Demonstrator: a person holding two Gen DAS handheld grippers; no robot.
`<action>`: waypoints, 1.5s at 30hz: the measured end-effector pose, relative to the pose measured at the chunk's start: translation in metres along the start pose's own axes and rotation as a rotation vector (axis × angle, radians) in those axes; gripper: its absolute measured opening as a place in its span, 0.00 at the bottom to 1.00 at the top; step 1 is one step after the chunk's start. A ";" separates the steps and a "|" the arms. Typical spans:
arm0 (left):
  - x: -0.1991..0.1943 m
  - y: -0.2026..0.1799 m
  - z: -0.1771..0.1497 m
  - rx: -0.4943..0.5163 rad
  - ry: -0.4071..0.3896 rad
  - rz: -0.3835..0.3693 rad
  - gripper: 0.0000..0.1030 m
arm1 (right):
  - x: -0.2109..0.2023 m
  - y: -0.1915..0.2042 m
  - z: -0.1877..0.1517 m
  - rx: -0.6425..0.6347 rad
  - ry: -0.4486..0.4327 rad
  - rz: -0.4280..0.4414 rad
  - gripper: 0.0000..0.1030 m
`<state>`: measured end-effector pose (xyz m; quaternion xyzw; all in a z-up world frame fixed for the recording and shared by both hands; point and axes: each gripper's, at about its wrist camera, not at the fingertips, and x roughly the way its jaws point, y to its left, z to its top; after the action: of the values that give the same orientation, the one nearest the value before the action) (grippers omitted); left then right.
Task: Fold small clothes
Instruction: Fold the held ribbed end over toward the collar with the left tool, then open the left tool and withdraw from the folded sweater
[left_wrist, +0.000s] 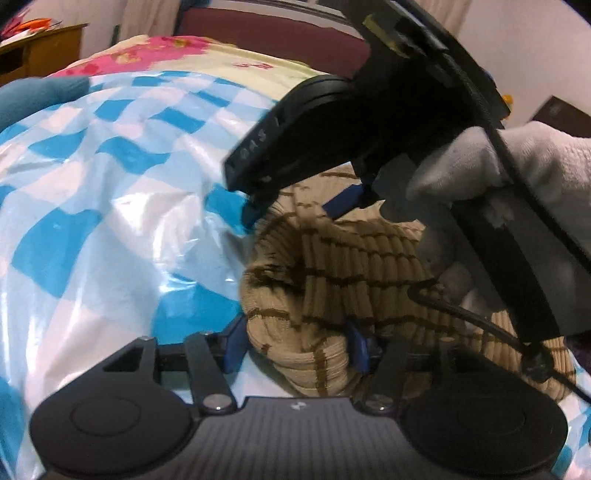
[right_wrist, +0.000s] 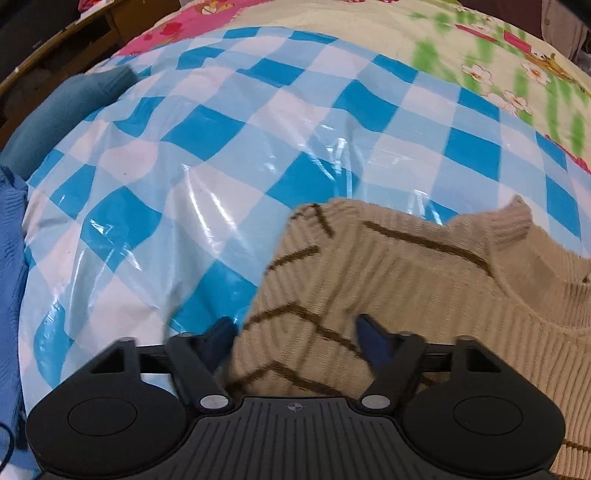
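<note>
A beige ribbed sweater (left_wrist: 351, 266) with thin brown lines lies bunched on a blue-and-white checked plastic sheet (left_wrist: 110, 184). My left gripper (left_wrist: 295, 347) stands open low over the sweater's near fold, which sits between its blue pads. The right gripper (left_wrist: 299, 208), held by a white-gloved hand (left_wrist: 517, 155), hovers open over the sweater's far edge. In the right wrist view the sweater (right_wrist: 406, 288) spreads to the right, neckline at the right edge. My right gripper (right_wrist: 295, 332) is open there, with sweater fabric between its fingers and its left finger over the checked sheet (right_wrist: 258, 129).
A teal cloth (right_wrist: 66, 107) lies at the sheet's far left and a blue knit garment (right_wrist: 11, 240) at the left edge. A floral bedspread (right_wrist: 480, 55) extends beyond the sheet. Wooden furniture (left_wrist: 48, 44) stands behind the bed at the left.
</note>
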<state>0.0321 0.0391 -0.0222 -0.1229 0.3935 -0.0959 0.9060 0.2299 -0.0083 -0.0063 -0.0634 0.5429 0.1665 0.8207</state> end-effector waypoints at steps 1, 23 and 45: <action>0.000 -0.003 0.002 0.000 0.001 -0.020 0.45 | -0.003 -0.005 -0.001 0.008 -0.004 0.013 0.48; 0.014 -0.215 0.014 0.308 0.059 -0.479 0.21 | -0.157 -0.264 -0.137 0.586 -0.351 0.252 0.16; -0.007 -0.231 -0.010 0.446 0.195 -0.587 0.35 | -0.193 -0.292 -0.231 0.703 -0.388 0.193 0.19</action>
<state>0.0023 -0.1797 0.0450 -0.0204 0.3951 -0.4459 0.8029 0.0600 -0.3871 0.0541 0.3049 0.4053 0.0560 0.8600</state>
